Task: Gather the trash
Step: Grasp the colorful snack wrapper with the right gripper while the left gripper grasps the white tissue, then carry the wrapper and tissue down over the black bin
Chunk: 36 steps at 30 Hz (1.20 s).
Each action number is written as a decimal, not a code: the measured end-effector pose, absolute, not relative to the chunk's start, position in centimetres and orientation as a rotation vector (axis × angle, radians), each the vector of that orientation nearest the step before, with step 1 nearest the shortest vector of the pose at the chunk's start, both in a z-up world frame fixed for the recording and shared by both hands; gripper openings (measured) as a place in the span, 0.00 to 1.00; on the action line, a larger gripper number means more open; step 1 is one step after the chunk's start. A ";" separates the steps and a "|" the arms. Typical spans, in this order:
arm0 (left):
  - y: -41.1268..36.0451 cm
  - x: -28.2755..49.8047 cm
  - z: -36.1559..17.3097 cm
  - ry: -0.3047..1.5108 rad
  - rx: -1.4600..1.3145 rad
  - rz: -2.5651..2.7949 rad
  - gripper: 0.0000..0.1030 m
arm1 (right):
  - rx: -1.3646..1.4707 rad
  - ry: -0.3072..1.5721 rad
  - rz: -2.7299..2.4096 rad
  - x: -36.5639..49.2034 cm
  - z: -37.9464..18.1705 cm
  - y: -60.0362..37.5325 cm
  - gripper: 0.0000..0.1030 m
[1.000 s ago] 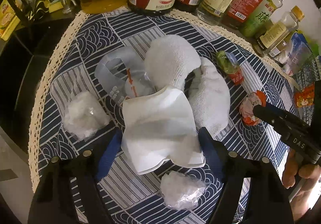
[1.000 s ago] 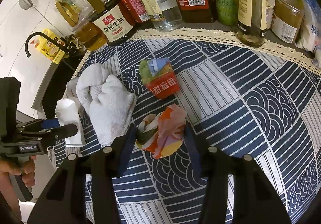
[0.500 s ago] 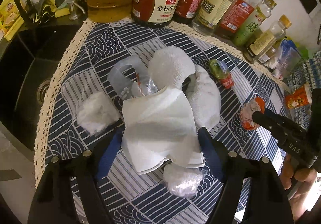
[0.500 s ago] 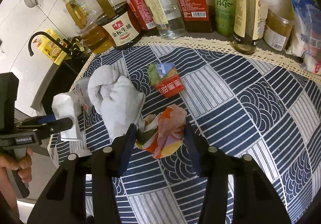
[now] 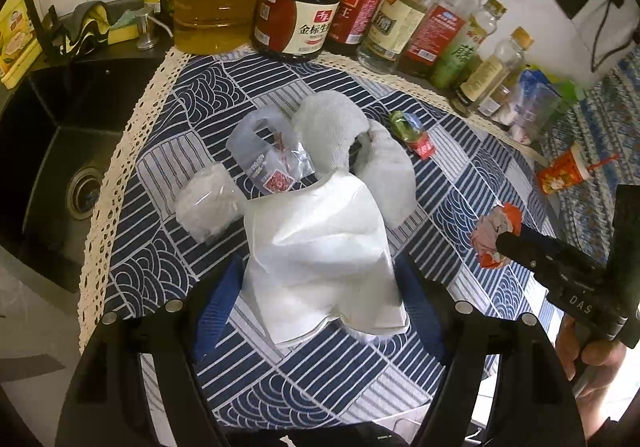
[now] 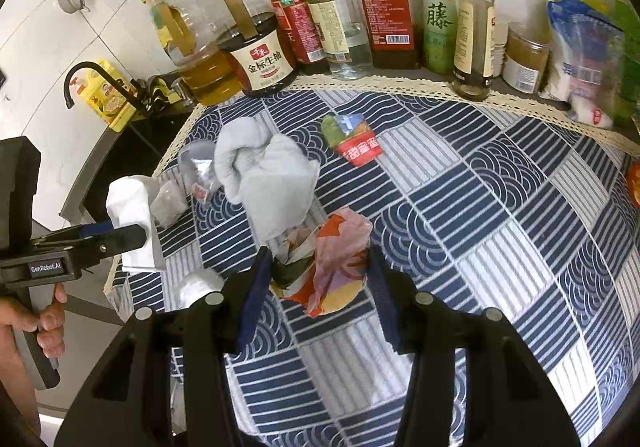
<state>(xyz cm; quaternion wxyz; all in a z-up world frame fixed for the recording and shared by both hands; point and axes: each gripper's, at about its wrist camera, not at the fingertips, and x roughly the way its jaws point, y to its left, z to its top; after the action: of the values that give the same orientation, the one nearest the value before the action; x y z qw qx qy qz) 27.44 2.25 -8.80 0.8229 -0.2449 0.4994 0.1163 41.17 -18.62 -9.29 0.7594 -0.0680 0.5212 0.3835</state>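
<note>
White paper napkin (image 5: 320, 259) is clamped in the left gripper (image 5: 320, 287), lifted above the blue patterned table (image 5: 460, 183). The right gripper (image 6: 316, 271) grasps a crumpled orange wrapper (image 6: 332, 267) above the table, near a white towel (image 6: 268, 179)

My left gripper (image 6: 132, 237) says "GenRobot.AI". My right gripper (image 5: 502, 243) says "DAS". The far dark soy bottle (image 6: 260, 59) says "金标生抽".

Two claws (image 5: 320, 287) (image 6: 316, 279), one white towel (image 6: 268, 175), two snack wrappers (image 6: 354, 141) (image 6: 332, 259).
</note>
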 end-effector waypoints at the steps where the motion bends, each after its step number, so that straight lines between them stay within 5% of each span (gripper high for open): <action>1: 2.3 27.1 -8.7 1.058 -0.518 0.236 0.73 | -0.147 1.132 0.826 40.7 -9.2 -18.7 0.48; 36: 4.1 10.4 -7.1 0.981 -0.465 -0.032 0.73 | -0.116 1.064 0.684 16.8 -5.6 -15.8 0.48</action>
<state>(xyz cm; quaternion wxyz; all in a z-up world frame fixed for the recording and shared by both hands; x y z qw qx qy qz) 10.38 4.07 -7.07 0.8562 -0.2211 0.4667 -0.0152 16.79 -15.82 -5.61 0.8051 -0.0540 0.4969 0.3195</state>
